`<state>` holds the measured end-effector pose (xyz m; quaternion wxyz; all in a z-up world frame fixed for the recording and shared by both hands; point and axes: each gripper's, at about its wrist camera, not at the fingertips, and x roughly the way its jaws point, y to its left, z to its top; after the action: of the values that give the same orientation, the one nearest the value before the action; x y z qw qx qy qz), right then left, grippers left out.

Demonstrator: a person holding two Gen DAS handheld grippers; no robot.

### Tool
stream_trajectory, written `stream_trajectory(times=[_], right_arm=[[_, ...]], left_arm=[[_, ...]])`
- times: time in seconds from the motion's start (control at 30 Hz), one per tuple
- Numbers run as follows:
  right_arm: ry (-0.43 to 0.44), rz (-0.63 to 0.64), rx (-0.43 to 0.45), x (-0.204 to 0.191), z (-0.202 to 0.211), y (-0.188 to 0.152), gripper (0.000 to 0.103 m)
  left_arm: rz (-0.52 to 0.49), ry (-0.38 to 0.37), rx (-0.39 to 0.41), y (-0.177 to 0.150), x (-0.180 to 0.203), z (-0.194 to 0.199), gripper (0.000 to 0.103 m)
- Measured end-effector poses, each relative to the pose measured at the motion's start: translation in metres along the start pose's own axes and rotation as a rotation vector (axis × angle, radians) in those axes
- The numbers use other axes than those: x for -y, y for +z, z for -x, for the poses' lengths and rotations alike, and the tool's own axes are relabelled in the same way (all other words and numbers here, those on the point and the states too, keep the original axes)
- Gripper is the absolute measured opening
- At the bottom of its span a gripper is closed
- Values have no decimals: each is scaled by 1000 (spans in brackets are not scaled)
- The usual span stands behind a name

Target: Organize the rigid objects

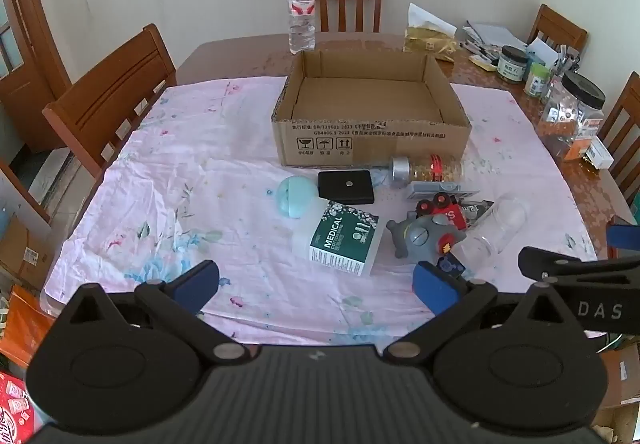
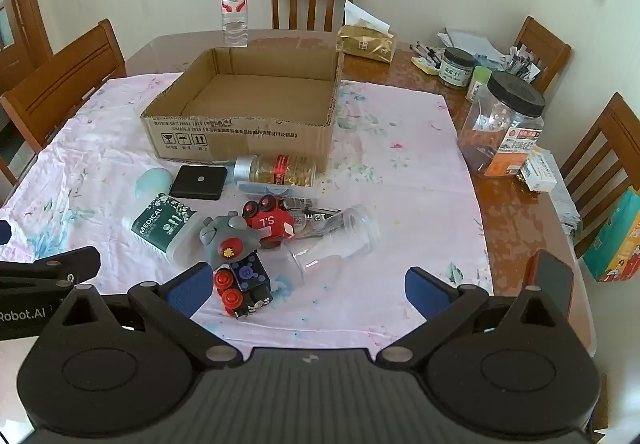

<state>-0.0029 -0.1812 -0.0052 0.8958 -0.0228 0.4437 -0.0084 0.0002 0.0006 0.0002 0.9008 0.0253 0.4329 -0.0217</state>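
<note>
An empty open cardboard box (image 1: 372, 141) (image 2: 240, 139) stands on the pink floral cloth (image 1: 180, 171) (image 2: 400, 171). In front of it lies a pile: a gold-filled bottle on its side (image 1: 428, 168) (image 2: 280, 171), a flat black case (image 1: 346, 186) (image 2: 199, 182), a pale blue ball (image 1: 291, 197), a green-labelled "MEDICAL" tub (image 1: 344, 238) (image 2: 164, 226), a grey toy (image 1: 424, 236) (image 2: 228, 240), a red toy car (image 1: 444, 208) (image 2: 272, 217), a dark blue toy car (image 2: 244, 286) and a clear plastic cup (image 1: 496, 228) (image 2: 336, 240). My left gripper (image 1: 316, 284) and right gripper (image 2: 306, 290) hover open near the cloth's front edge, holding nothing.
A water bottle (image 1: 301, 9) (image 2: 234, 5) stands behind the box. Jars, pens, papers and a gold tissue pack (image 2: 366, 41) crowd the table's right side, with a large clear jar (image 2: 500, 123) nearest. Wooden chairs (image 1: 112, 99) ring the table. A phone (image 2: 554, 284) lies at the right edge.
</note>
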Motion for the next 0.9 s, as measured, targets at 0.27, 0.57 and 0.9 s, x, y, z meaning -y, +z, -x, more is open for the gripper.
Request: stream_trajectory(times=[0.27, 0.57, 0.9], right_arm=[[8, -10, 0, 2, 1, -1, 103], [10, -12, 1, 2, 4, -1, 103], [7, -11, 4, 0, 5, 1, 103]], left_arm=[[-6, -1, 3, -2, -7, 0, 102], [-10, 8, 8, -4, 1, 3, 102], [-4, 7, 8, 0, 1, 7, 102]])
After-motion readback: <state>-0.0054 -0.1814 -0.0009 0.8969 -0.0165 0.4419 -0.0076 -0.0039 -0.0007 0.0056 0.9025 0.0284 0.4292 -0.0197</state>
